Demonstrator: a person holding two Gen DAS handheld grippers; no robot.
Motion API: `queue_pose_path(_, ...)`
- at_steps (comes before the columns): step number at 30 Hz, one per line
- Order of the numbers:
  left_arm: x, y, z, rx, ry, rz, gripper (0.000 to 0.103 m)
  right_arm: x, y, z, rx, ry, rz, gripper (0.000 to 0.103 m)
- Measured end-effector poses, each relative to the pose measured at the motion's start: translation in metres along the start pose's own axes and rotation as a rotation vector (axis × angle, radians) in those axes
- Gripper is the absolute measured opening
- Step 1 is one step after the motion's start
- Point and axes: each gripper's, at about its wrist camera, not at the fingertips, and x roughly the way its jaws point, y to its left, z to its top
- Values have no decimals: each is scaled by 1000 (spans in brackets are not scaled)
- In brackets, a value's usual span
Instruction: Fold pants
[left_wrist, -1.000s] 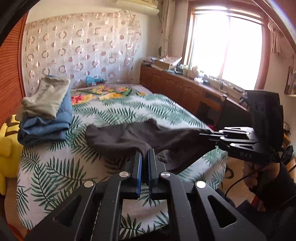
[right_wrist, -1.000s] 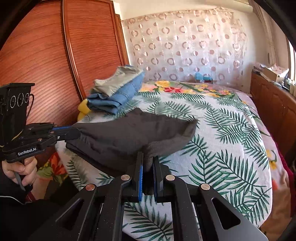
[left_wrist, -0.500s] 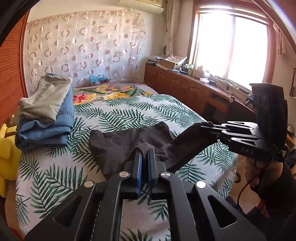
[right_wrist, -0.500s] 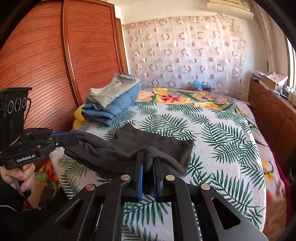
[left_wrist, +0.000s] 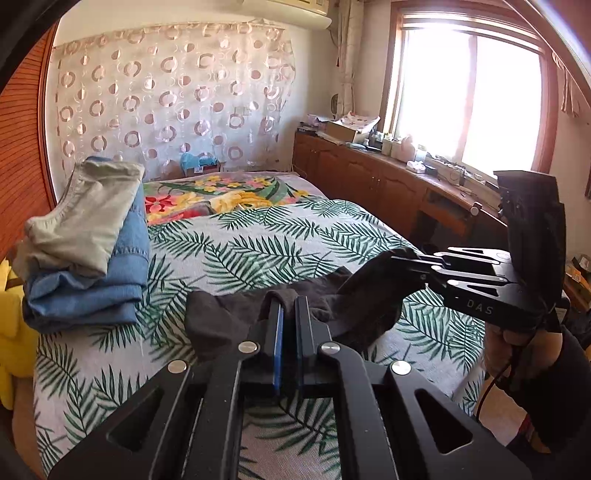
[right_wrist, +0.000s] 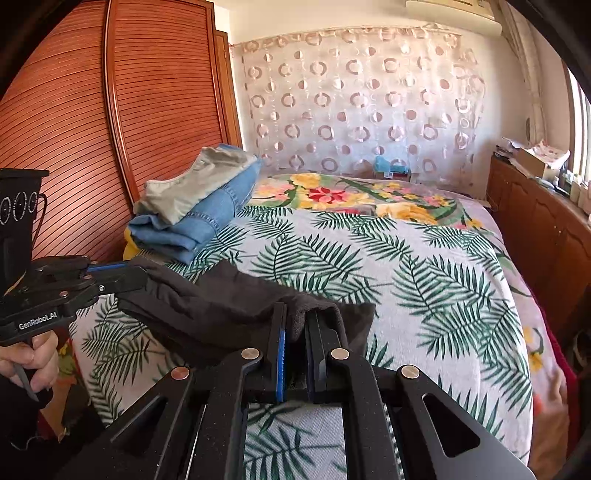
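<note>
The dark grey pants (right_wrist: 229, 306) hang bunched between the two hand-held grippers, one edge clamped in each, with the slack middle and a lower part resting on the near end of the bed (right_wrist: 424, 280). The left hand-held gripper (left_wrist: 288, 306) has its jaws together on a pinch of the cloth right at its tips; the right hand-held gripper (right_wrist: 295, 325) is likewise clamped on a fold of the same cloth, which bulges up between its pads.

From the left wrist view, the right hand-held gripper sits just off to the right, its held corner lifted clear of the bed and draping down. From the right wrist view, the left one is off to the left, holding its corner at about the same height.

As a judgement, the fold is under way but not finished: the pants look doubled over and gathered rather than flat, with no neat rectangle yet. Laying them down, smoothing and at least one more fold seem to remain.

Beyond both hand-held grippers, on the far left of the bed, a stack of folded clothes (left_wrist: 85, 243) suggests where finished items go: blue denim beneath, a pale grey-beige garment on top.
</note>
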Motion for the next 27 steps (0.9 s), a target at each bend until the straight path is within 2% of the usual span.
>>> queue_pose_path(17, 47, 29, 0, -42, 72, 43, 6, 75, -13, 18, 6, 82, -26, 8)
queue_pose_path(24, 53, 35, -5, -72, 82, 26, 6, 94, -20, 18, 32, 120, -37, 8)
queue_pose_path(26, 51, 36, -6, -80, 86, 18, 10, 95, -21, 18, 34, 120, -36, 8)
queue_pose_path(27, 51, 36, -6, -81, 87, 14, 16, 95, -21, 19, 34, 119, -37, 8)
